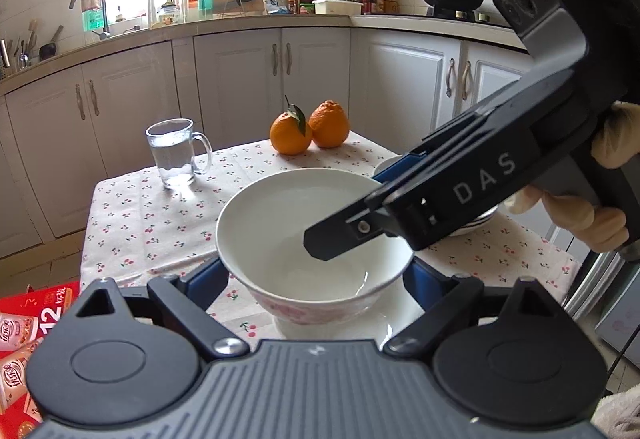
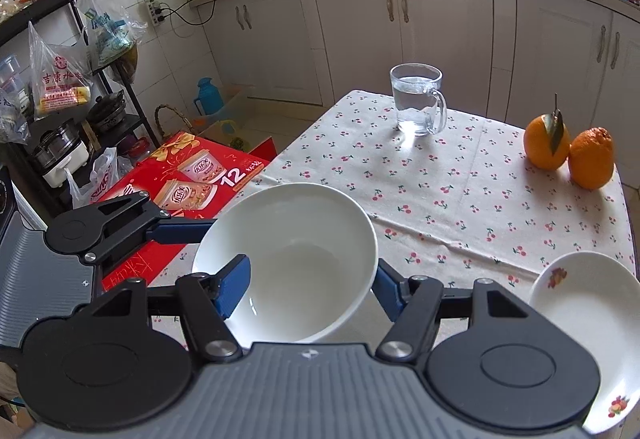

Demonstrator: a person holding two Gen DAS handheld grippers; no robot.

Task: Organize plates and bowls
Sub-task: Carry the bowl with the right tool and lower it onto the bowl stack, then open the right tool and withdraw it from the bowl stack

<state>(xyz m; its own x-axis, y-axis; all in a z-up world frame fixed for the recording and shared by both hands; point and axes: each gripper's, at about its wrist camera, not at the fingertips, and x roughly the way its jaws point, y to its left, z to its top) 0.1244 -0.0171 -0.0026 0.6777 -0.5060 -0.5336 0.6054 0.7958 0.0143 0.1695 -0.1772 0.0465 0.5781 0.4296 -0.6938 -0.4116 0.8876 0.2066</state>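
Note:
A white bowl (image 1: pixel 280 215) with a pink pattern outside sits between the blue pads of my left gripper (image 1: pixel 318 275), which press on its two sides. My right gripper (image 1: pixel 348 209) comes in from the right. One of its fingers (image 1: pixel 332 239) is inside the bowl and the other is outside the far rim. In the right wrist view the same bowl (image 2: pixel 304 231) is in my right gripper (image 2: pixel 310 283), left pad inside, right pad against the outer wall. A left-gripper finger (image 2: pixel 180 231) touches the bowl's left side. A white plate (image 2: pixel 588 319) with fruit decals lies at the right.
The table (image 2: pixel 440 207) has a cherry-print cloth. A glass mug of water (image 2: pixel 420 99) and two oranges (image 2: pixel 568 155) stand at its far side. Stacked dishes (image 1: pixel 476 221) lie behind my right gripper. A red carton (image 2: pixel 188 179) sits on the floor to the left.

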